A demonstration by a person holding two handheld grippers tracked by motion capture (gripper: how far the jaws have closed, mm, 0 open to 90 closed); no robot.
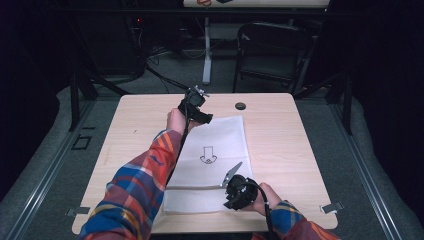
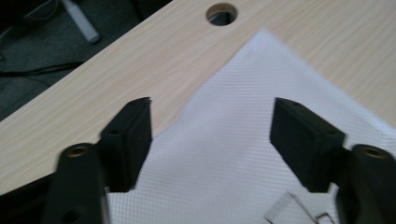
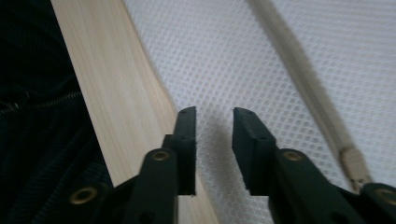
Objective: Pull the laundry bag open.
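While both grippers sit at opposite ends of the white mesh bag (image 1: pixel 212 150), the work in hand looks like taking hold of it, perhaps to fold or lift it. The bag lies flat on the desk (image 1: pixel 280 135), roughly in the middle, with a printed arrow mark (image 1: pixel 207 154) on its upper face and a zipper (image 3: pixel 303 74) running across near its near edge.

At the bag's far left corner, the left gripper (image 1: pixel 200 112) hovers with jaws spread wide, the corner lying between them in the left gripper view (image 2: pixel 212 135); a round cable hole (image 2: pixel 221 13) in the desk sits just beyond that corner. At the bag's near right side, the right gripper (image 1: pixel 231 175) has its jaws partly open, a narrow gap between them, poised over the mesh close to the bag's edge (image 3: pixel 214 140).

To do this well, I would judge that each gripper should come down low enough that one jaw slides under the thin fabric rather than pressing it flat, then close on the edge itself. The right gripper should stay clear of the zipper, and both should grip before either lifts, so the bag does not skew.
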